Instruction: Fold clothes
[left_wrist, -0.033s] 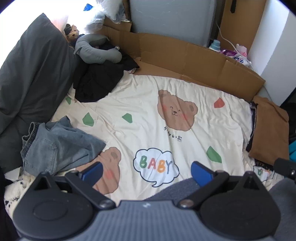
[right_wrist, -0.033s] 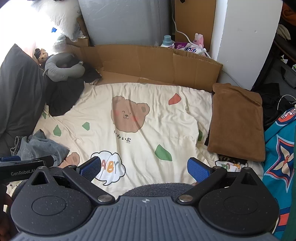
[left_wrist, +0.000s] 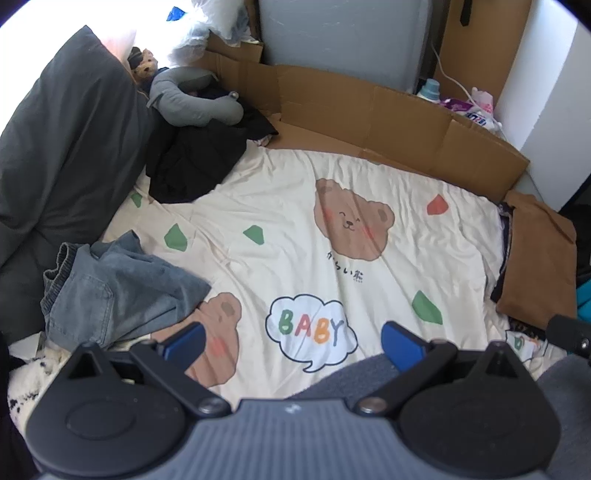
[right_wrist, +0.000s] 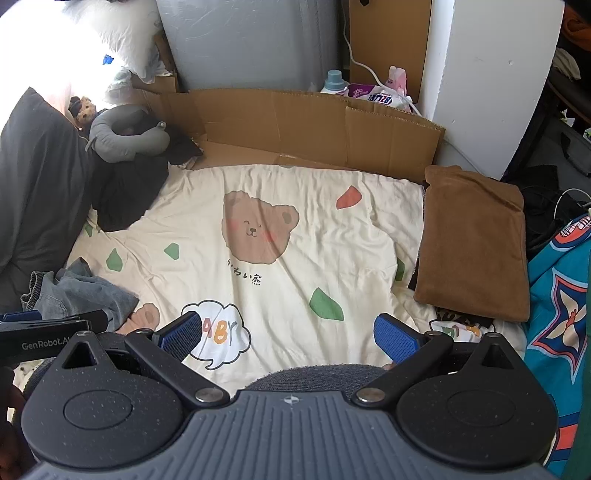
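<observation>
A crumpled blue denim garment (left_wrist: 118, 291) lies on the left of a cream bear-print sheet (left_wrist: 332, 229); in the right wrist view the denim (right_wrist: 81, 295) is at the lower left. A folded brown garment (right_wrist: 476, 243) rests on the sheet's right edge, on top of other folded pieces. A black garment (left_wrist: 195, 162) is heaped at the back left. My left gripper (left_wrist: 295, 341) hovers open over the sheet's near part, just right of the denim, with nothing between its blue pads. My right gripper (right_wrist: 291, 334) is open and empty too, above the near edge.
A dark grey pillow (left_wrist: 62, 147) and a grey neck pillow (left_wrist: 195, 103) sit at the left and back left. Cardboard sheets (right_wrist: 314, 125) line the far edge, with bottles and packets behind. A teal patterned cloth (right_wrist: 561, 314) hangs at the right. A dark grey fabric mound (right_wrist: 314, 376) is right below the grippers.
</observation>
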